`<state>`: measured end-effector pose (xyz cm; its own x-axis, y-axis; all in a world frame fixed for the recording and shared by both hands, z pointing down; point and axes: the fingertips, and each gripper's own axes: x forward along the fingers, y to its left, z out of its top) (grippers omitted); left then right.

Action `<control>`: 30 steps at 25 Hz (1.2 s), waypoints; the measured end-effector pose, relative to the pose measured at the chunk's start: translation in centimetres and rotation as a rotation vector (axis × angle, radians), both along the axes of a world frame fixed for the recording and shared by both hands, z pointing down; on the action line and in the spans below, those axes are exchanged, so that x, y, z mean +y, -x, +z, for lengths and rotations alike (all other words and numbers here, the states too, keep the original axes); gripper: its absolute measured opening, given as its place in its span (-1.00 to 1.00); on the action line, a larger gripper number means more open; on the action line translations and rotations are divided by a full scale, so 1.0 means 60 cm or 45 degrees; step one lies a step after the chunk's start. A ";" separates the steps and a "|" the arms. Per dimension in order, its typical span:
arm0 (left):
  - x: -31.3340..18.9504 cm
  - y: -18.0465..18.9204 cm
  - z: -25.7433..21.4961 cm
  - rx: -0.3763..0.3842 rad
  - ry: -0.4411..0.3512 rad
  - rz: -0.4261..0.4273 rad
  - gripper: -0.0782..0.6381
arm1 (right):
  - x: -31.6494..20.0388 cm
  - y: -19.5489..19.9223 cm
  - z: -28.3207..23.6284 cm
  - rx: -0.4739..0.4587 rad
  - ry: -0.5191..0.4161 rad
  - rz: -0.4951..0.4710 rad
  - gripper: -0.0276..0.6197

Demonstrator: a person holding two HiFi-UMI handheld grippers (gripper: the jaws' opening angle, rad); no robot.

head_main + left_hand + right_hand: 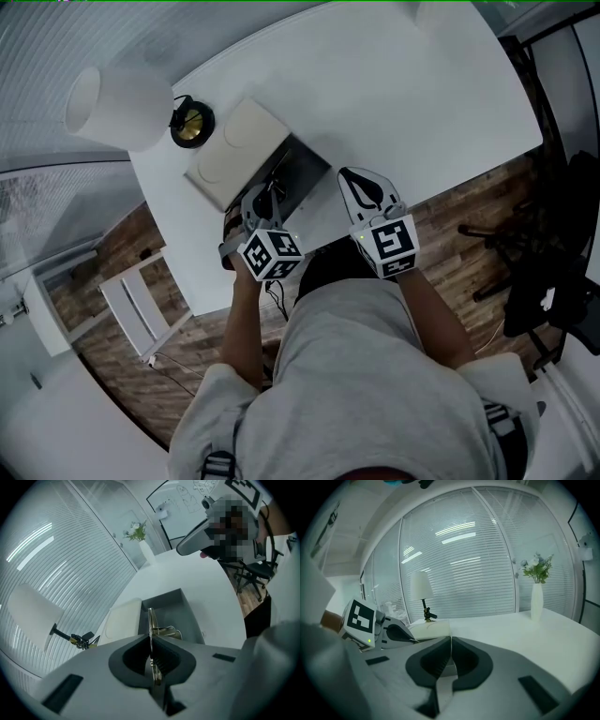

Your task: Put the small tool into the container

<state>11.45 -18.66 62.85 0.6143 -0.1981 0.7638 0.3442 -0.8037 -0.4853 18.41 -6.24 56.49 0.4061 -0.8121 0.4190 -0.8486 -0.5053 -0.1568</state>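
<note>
1. Head view: the left gripper (267, 199) reaches forward over the grey container (305, 169) near the worktop's (394, 84) front edge. The right gripper (354, 180) rests alongside, likely keeping clear.
2. Left gripper view: the jaws are clenched on the small tool (150, 620), its tip poised above the open container, probably for release.
3. Right gripper view: the jaws are pressed together, with nothing between them.

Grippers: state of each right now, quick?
Left gripper: shut on the small tool, by the grey container.
Right gripper: shut, nothing in it.
</note>
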 end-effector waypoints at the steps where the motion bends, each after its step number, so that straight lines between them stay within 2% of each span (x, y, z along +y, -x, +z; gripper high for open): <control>1: -0.002 0.001 0.002 -0.005 0.000 -0.007 -0.71 | -0.001 -0.003 0.000 0.001 0.001 -0.003 -0.83; 12: -0.018 -0.010 0.021 -0.026 -0.005 -0.069 -0.71 | -0.026 -0.018 0.006 -0.003 0.024 -0.055 -0.83; 30: -0.027 -0.024 0.037 -0.075 -0.047 -0.095 -0.71 | -0.035 -0.035 0.009 -0.008 0.037 -0.086 -0.83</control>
<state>12.90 -20.29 65.06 0.5510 -0.2703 0.7895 0.3132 -0.8099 -0.4959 20.48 -8.31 57.01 0.3478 -0.8252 0.4451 -0.8800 -0.4511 -0.1487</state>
